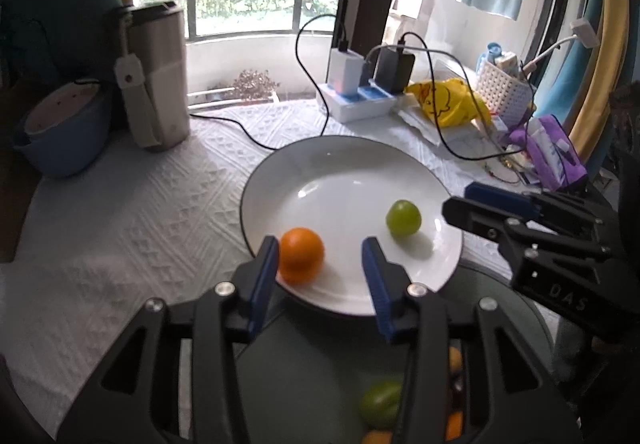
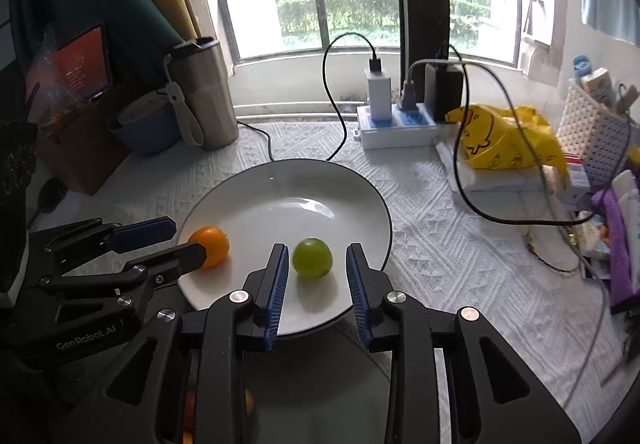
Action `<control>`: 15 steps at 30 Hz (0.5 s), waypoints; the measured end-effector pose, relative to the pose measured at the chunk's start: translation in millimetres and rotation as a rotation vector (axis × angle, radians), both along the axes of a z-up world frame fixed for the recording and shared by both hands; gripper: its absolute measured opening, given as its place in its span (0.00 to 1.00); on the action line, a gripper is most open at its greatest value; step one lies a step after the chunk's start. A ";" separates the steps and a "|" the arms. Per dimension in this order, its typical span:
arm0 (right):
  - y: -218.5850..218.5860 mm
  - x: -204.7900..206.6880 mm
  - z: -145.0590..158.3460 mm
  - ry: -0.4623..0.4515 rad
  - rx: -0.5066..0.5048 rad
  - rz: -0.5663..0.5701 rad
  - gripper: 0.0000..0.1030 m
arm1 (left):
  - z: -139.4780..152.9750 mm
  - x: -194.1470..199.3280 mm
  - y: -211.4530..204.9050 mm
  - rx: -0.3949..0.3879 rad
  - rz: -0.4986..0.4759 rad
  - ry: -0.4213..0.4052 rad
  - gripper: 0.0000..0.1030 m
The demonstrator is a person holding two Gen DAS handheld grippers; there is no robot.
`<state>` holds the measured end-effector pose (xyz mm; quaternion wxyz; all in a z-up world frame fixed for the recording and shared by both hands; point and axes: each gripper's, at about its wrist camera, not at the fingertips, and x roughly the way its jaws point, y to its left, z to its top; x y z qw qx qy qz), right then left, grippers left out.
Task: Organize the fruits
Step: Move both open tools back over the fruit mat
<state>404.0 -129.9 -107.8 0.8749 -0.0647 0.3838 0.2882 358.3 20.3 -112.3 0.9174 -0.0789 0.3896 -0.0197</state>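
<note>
Your orange (image 1: 301,255) sits on the white plate (image 1: 344,172) at about 7 o'clock of its face, close to the near rim. The green fruit (image 1: 403,218) lies on the same plate toward 4 o'clock, apart from the orange and not touching it.

Your left gripper (image 1: 320,264) hangs over the plate's near edge with its jaws spread wide; the blue pad at 9 o'clock looks right against the orange's side, though you cannot tell contact for sure, and the other pad stands clear of both fruits. Your right gripper (image 2: 316,272) has its jaws parted too, one on either side of the green fruit (image 2: 312,257), with a gap showing on both sides, so nothing is gripped. From the right wrist view, the left tool's finger crosses in front of the orange (image 2: 211,246).

Under the plate's near rim, below both tools, a dark container (image 1: 304,376) holds more fruit, among it a green one (image 1: 380,404) and some orange ones, blurred.

The plate rests on a white textured cloth (image 1: 132,228) over the bench. At 10 o'clock from the plate stand a steel tumbler (image 1: 158,72) and a blue bowl (image 1: 60,132); at 12 o'clock a power strip (image 1: 356,96) with chargers; at 2 o'clock a yellow bag (image 1: 448,102) and a white basket (image 1: 502,90)
</note>
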 end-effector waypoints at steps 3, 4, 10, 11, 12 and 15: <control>-5.8 -15.5 12.5 -0.023 0.010 -0.009 0.31 | 10.6 -14.1 -2.5 0.021 0.013 -0.024 0.43; -7.0 -19.6 15.1 -0.028 0.012 -0.010 0.31 | 13.7 -19.0 -3.0 0.023 0.014 -0.033 0.43; -17.7 -50.6 31.6 -0.056 0.016 -0.022 0.31 | 28.8 -46.7 -8.4 0.014 0.016 -0.065 0.44; -19.1 -55.4 34.2 -0.063 0.016 -0.023 0.31 | 31.5 -52.8 -9.7 0.017 0.017 -0.075 0.44; -20.9 -60.7 37.1 -0.069 0.015 -0.024 0.31 | 33.7 -57.8 -11.1 0.019 0.019 -0.080 0.44; -26.6 -75.6 44.4 -0.087 0.015 -0.028 0.31 | 39.5 -72.7 -15.6 0.019 0.015 -0.100 0.44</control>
